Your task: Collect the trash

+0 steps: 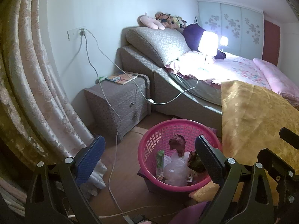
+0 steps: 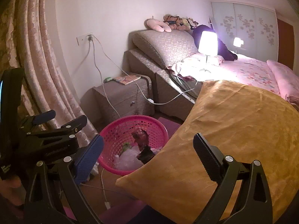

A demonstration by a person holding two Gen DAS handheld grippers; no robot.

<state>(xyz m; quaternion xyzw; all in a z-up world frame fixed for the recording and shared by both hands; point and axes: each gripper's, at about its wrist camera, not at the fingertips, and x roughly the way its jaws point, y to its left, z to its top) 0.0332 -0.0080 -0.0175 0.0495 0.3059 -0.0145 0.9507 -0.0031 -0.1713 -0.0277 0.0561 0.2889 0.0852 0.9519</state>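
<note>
Trash [image 1: 174, 169], crumpled clear plastic and dark wrappers, lies inside a pink basket [image 1: 149, 145] on the floor, near the bedside cabinet [image 1: 119, 100] and just beside a gold cushion [image 2: 233, 130] at the bed's edge. Left tongs [image 1: 149, 158] hang spread above the basket, pinching nothing. Right tongs [image 2: 147, 155] are likewise spread and empty, over the cushion and the basket's right rim.

- I see a bedroom with a plain white wall [image 1: 104, 9] and a patterned curtain [image 1: 33, 74] hanging on my left.
- A grey nightstand [image 1: 119, 102] stands on the wooden floor [image 1: 127, 192] beside the bed [image 1: 243, 69].
- A lit lamp [image 1: 207, 43] glows on the bed.
- Flowered sliding wardrobe doors [image 1: 231, 26] fill the far end.
</note>
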